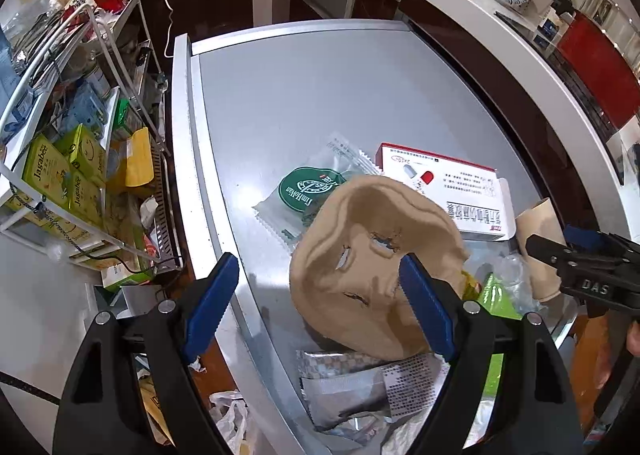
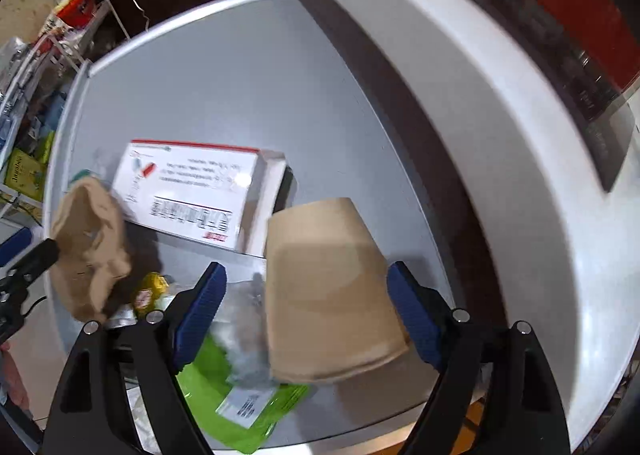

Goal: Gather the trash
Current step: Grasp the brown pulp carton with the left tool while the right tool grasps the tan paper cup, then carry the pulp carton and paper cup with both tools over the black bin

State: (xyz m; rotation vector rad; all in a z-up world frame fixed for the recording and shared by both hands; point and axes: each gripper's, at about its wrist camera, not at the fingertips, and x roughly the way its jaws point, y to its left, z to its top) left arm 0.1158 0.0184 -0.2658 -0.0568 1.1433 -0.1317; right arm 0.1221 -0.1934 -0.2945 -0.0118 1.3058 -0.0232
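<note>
Trash lies uncollected on the grey tabletop (image 1: 304, 87) — left hand-held gripper (image 1: 320, 307) wide beside the crumpled paper mask (image 1: 360, 251), right hand-held gripper (image 2: 308, 315) wide astride the toppled paper cup (image 2: 324, 287) — nothing gripped yet, medicine box (image 1: 444, 187) and wrappers remaining.

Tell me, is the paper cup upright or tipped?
Tipped: the cup lies on its side over the green wrapper, between the open right gripper fingers.

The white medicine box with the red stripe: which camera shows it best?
The left wrist view: the medicine box is sharp there, its print and capsule picture clear, though a crumpled brown cup covers one corner. In the right wrist view the box shows more fully, but blurred.
</note>
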